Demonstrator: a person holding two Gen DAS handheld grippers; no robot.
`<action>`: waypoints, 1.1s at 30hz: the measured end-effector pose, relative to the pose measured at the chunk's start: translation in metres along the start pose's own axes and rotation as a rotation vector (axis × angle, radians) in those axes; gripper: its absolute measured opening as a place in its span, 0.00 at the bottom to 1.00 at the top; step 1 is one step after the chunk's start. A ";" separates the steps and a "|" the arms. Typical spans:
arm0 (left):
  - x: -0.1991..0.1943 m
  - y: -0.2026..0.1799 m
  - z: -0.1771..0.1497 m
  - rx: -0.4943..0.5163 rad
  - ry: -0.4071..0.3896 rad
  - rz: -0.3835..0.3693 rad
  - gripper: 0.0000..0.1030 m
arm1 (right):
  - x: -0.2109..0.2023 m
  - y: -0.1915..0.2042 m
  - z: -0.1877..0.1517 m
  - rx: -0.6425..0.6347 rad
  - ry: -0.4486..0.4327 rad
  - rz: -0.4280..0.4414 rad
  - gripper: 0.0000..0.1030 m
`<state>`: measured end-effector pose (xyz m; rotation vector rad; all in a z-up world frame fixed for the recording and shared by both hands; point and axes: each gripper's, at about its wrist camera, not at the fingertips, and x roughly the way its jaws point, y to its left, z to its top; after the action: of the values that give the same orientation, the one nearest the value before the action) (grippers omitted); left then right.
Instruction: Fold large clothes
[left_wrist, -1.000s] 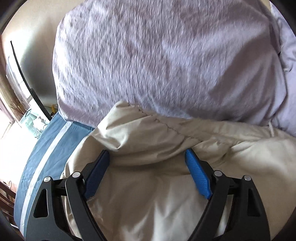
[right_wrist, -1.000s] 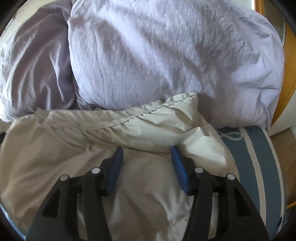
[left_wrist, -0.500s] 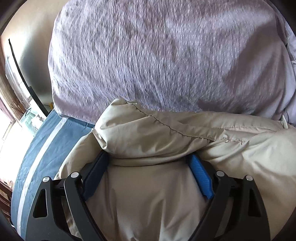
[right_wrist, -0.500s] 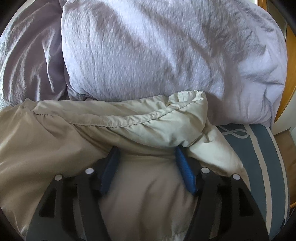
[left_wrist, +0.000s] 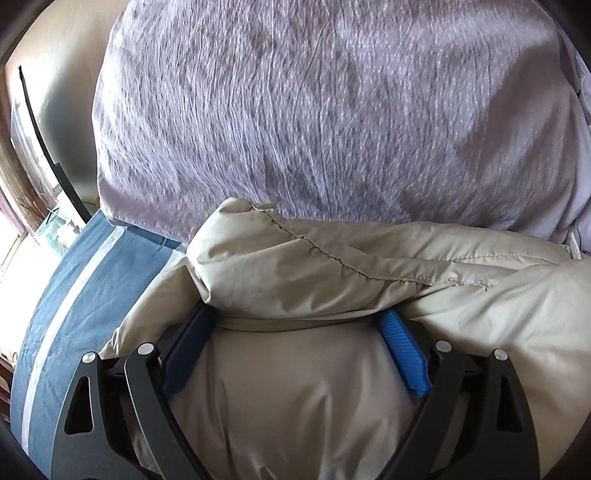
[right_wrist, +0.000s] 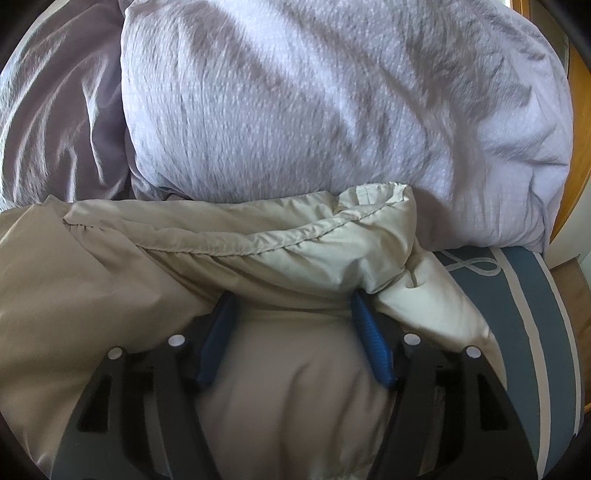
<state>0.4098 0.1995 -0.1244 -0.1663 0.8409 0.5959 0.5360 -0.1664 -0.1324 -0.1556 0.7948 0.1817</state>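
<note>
A beige padded jacket (left_wrist: 314, 387) lies on a bed, its stitched, rolled edge pushed up against a large lilac pillow (left_wrist: 332, 110). In the left wrist view the left gripper (left_wrist: 299, 317) has its blue fingers (left_wrist: 404, 354) spread wide, and a thick fold of the jacket sits over their tips, so the tips themselves are hidden under the cloth; the fabric below bulges between the two fingers, but neither pad is seen pressing it flat. To the left of the jacket the blue bedcover (left_wrist: 66, 314) shows, with a pale stripe running along it. In the right wrist view the right gripper (right_wrist: 291, 299) is in the same pose: fingers (right_wrist: 373, 347) set wide apart, tips buried beneath the jacket (right_wrist: 288, 398) where its seamed hem folds over, cloth swelling up between them. The hem ends in an open, gathered cuff or corner just in front of the pillow (right_wrist: 332, 103), touching it. A second, darker lilac pillow (right_wrist: 55, 122) lies to the left behind the jacket. On the right the bedcover (right_wrist: 532, 314) appears again, blue with white stripes and a looped white pattern near the pillow's lower corner.
</note>
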 end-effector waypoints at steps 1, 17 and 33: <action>0.003 0.001 0.001 -0.002 0.000 0.001 0.88 | 0.004 0.001 0.000 -0.001 0.001 0.000 0.64; -0.021 -0.004 0.000 0.021 -0.001 0.016 0.86 | -0.024 0.010 0.018 0.045 0.027 0.138 0.63; -0.087 -0.090 -0.021 0.095 -0.051 -0.188 0.86 | -0.034 0.098 0.008 -0.085 0.064 0.253 0.63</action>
<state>0.4014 0.0801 -0.0817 -0.1415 0.7923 0.3820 0.4970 -0.0729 -0.1093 -0.1416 0.8701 0.4521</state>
